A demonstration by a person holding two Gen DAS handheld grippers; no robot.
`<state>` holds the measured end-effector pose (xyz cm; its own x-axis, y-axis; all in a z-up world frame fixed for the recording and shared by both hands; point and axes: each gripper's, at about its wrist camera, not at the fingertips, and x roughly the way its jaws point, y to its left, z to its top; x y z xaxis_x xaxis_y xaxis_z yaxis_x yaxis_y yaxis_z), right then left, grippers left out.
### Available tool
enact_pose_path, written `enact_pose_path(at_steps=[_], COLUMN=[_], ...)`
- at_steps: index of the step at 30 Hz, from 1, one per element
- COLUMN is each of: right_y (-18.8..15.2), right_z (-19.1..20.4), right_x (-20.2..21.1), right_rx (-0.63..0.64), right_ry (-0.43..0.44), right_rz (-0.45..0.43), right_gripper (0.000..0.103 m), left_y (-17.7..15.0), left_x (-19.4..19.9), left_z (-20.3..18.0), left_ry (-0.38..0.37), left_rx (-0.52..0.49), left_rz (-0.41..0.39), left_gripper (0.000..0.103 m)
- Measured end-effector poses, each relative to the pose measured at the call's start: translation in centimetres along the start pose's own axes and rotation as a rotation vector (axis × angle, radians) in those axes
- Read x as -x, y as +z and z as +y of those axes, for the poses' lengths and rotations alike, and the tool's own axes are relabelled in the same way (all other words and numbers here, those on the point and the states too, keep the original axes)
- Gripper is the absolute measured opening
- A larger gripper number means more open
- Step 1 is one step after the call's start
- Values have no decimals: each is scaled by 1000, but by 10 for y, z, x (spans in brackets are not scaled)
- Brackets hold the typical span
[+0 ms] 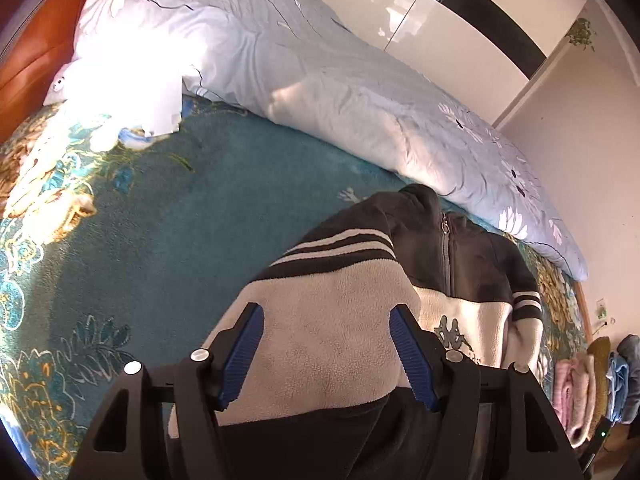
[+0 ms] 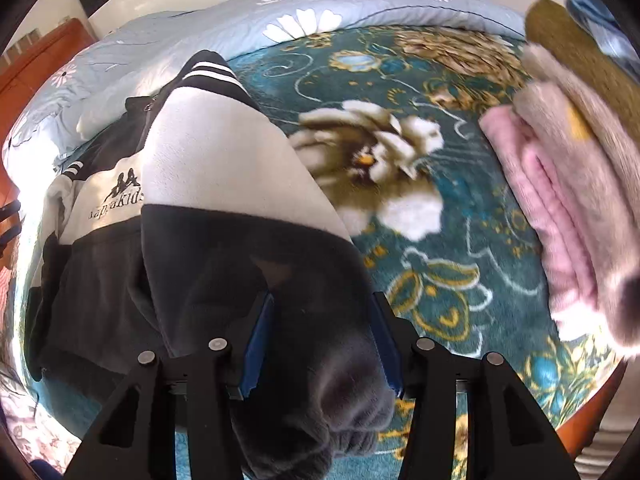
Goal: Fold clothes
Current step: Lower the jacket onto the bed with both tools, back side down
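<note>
We're over the bed, and the fleece jacket lies zipper-up on the teal floral blanket, its collar toward twelve o'clock against the pale blue duvet. In the left wrist view our left gripper has its blue pads spread wide, with a cream sleeve lying between them; the jaws look open, nothing pinched. Over on the other side, our right gripper also stands parted, and the dark cuff end of the other sleeve runs down between the pads toward six o'clock. Whether the pads touch the cloth, we can't tell.

Both sleeves appear laid in over the chest, so we judge this as the sleeve-fold step, partly done. To do it well, we want each sleeve flat and parallel to the zipper, no bunching at the shoulder stripes. Fleece is thick and springy, so we'd press the crease down before releasing. Next we'd take the hem at both corners evenly, keeping the fold square. The stack of folded clothes waits at three o'clock in the right wrist view.
</note>
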<state>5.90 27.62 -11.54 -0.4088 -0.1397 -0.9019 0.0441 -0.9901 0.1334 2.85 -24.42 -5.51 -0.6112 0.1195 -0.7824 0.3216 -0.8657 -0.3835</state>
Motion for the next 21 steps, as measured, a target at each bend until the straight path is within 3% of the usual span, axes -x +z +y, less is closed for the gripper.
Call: enact_pose_path(at_steps=[10,15,21], right_y=[-41,-57,-61], right_z=[-27,-42,-39], right_x=[18,20,20], right_rx=[-259,-403,-455], right_ry=[51,121,166], right_rz=[-17,-6,-5], right_gripper=[58,62,62], left_y=[-12,-13,-14], left_x=[11,14,17], left_z=[1,1,1], left_ry=[-38,-50,-62], left_rx=[18,20,23], left_rz=[18,16,18], left_gripper=[69,69,70])
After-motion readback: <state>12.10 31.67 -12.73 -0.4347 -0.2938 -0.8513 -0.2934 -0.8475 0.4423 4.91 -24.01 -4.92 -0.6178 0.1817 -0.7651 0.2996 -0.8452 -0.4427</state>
